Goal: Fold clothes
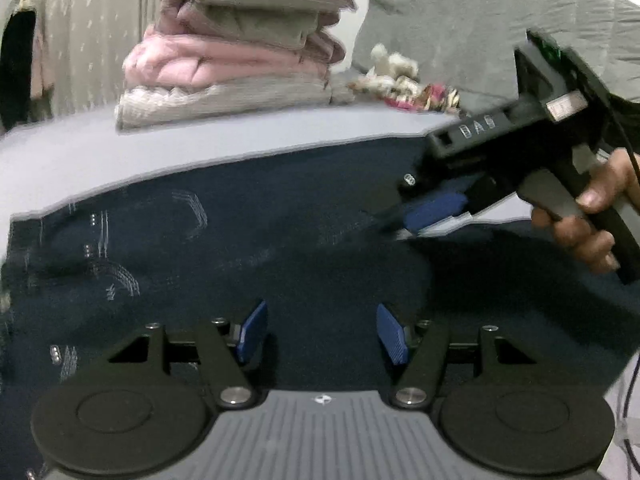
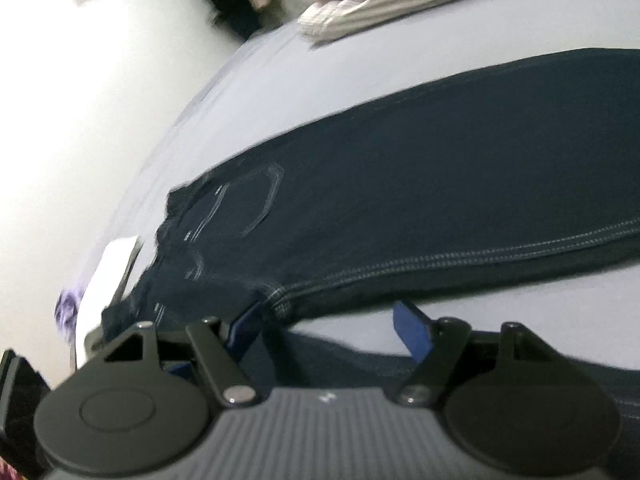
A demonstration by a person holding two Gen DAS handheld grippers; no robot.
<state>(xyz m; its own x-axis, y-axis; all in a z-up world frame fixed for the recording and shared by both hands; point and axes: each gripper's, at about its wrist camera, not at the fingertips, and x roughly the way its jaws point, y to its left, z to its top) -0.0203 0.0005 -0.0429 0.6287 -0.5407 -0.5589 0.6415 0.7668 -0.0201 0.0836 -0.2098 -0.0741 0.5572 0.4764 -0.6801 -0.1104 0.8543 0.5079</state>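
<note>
While the grey sheet (image 1: 80,148) covers the bed, dark jeans (image 1: 240,248) lie flat across it, pockets up. Beyond the jeans stands a stack (image 1: 236,52) of folded pink and grey clothes, with a grey pillow (image 1: 460,28) beside it. Left gripper (image 1: 322,332) hovers over the jeans, blue pads spread, nothing between them. Right gripper (image 2: 332,328) is spread too, at the jeans' seam edge, one pad touching the cloth; a hand (image 1: 592,216) holds its handle.
</note>
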